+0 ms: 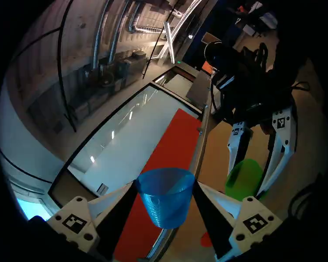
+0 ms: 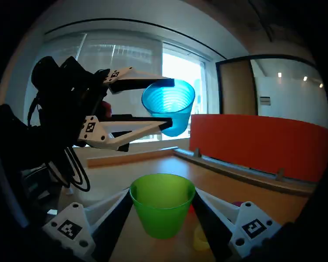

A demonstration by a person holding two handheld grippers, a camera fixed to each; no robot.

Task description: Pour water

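My left gripper [image 1: 165, 185] is clamped on the blue cup [image 1: 166, 205]. Both fingers press on its wall just under the rim, and the jaws stand no wider than the cup itself. My right gripper [image 2: 162, 192] is clamped the same way on the green cup [image 2: 163, 214], one finger against each side, mouth up. In the right gripper view the blue cup hangs higher than the green cup and beyond it, apart from it. It is tipped so far that its mouth faces the camera and its ribbed inside shows. I cannot tell whether either cup holds water. In the left gripper view the green cup sits low and to the right of the blue cup, between the white fingers [image 1: 284, 139] of the right gripper, with open air between the two rims. Under the green cup lies the wooden table [image 2: 216, 183]. A rail [image 2: 234, 169] runs along the table's far edge, and behind it stands an orange panel [image 2: 260, 144], well apart from both cups. A small yellow item [image 2: 200, 240] lies on the table just beside one right-gripper finger. A window [image 2: 181, 74] stands behind the left gripper.
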